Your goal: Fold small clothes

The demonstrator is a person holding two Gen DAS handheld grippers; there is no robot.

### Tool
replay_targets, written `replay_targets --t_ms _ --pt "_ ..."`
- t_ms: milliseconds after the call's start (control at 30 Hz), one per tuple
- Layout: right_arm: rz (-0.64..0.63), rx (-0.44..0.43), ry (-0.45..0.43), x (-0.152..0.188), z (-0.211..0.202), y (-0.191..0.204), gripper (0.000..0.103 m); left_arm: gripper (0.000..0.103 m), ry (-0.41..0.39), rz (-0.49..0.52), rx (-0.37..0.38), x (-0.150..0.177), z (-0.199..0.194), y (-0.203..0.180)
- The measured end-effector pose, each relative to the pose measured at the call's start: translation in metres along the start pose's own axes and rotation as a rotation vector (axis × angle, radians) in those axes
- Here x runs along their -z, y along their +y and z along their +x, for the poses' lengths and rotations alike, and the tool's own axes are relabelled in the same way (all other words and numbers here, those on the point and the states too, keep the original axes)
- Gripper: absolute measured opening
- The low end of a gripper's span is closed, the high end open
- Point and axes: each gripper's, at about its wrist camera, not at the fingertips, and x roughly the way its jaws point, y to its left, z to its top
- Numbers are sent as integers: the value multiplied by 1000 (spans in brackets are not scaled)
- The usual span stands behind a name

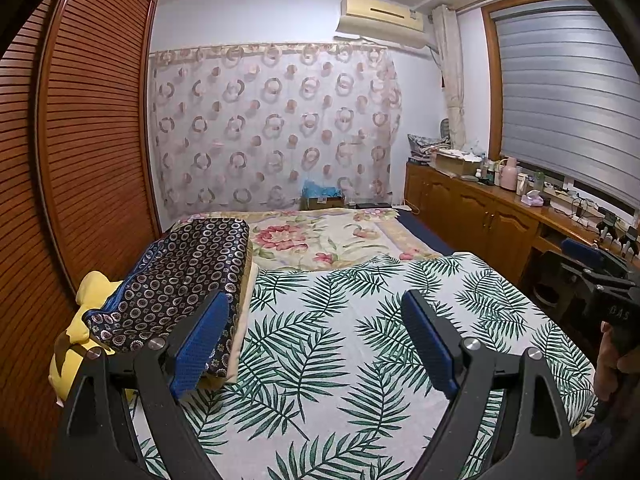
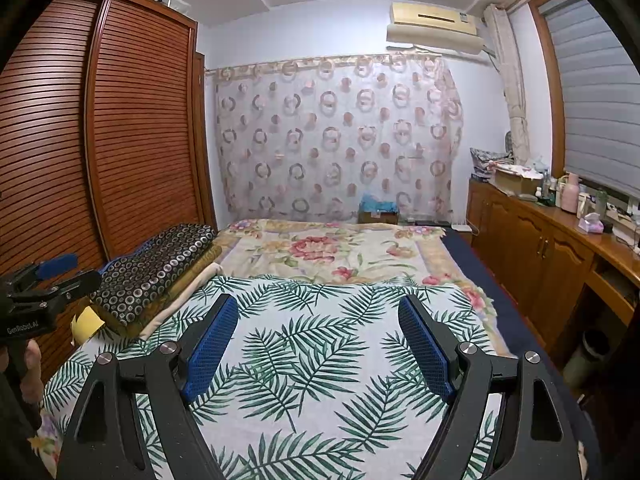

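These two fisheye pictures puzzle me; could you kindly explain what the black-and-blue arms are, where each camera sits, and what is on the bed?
There is no robot here: a person holds a hand-held gripper in each hand, each with a camera looking forward along its two fingers. One picture comes from the left gripper, the other from the right gripper. The blue pads are the insides of the jaws. Both stand wide open with nothing between them, held above the bed. Each view also catches the other gripper at its edge. On the bed lies a palm-leaf sheet, with a floral blanket beyond it. By the wardrobe sits a stack of folded cloth topped by a dark circle-patterned piece, with something yellow beside it.
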Motion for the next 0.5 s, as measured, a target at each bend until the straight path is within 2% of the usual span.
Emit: replay_targets --t_ms 500 --pt "-3 -5 0 0 -1 -6 84 88 -1 0 -3 0 -1 1"
